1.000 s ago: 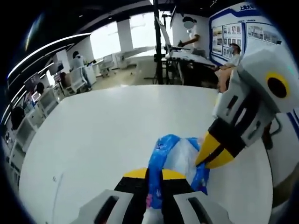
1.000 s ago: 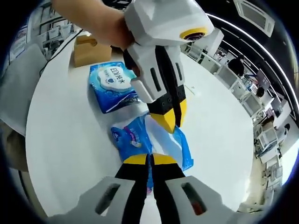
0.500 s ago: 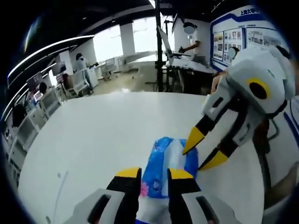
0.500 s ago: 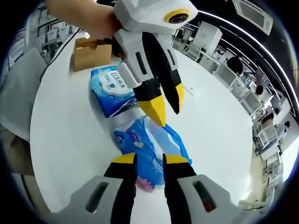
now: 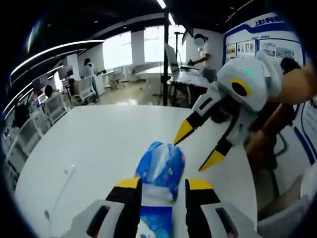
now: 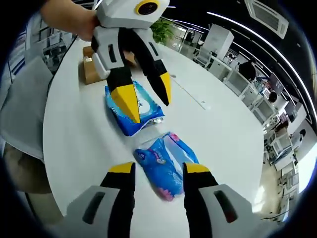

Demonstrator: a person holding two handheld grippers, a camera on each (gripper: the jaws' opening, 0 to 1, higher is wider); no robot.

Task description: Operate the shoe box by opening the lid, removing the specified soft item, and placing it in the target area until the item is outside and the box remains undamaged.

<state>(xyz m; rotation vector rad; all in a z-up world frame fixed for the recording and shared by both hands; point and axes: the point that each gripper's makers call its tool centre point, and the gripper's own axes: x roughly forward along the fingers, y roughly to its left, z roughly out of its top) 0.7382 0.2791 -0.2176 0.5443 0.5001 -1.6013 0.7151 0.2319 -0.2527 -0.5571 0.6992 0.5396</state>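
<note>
both claws spread wide and holding nothing: left claw, right claw. small blue soft pack lies flat on the white desk, outside the brown shoe box; a larger blue tissue pack lies between them.

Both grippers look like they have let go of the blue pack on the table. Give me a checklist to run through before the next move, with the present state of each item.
1. Left gripper open: ok, jaws spread, nothing between them.
2. Right gripper open: ok, jaws apart.
3. Small blue pack outside the box, lying on the white table: ok.
4. Larger blue pack also on the table, beside the small one: ok.
5. Cardboard box undamaged: cannot tell, mostly hidden behind the left gripper.
6. Pack lies in the target area: cannot tell, no marking visible.
</note>
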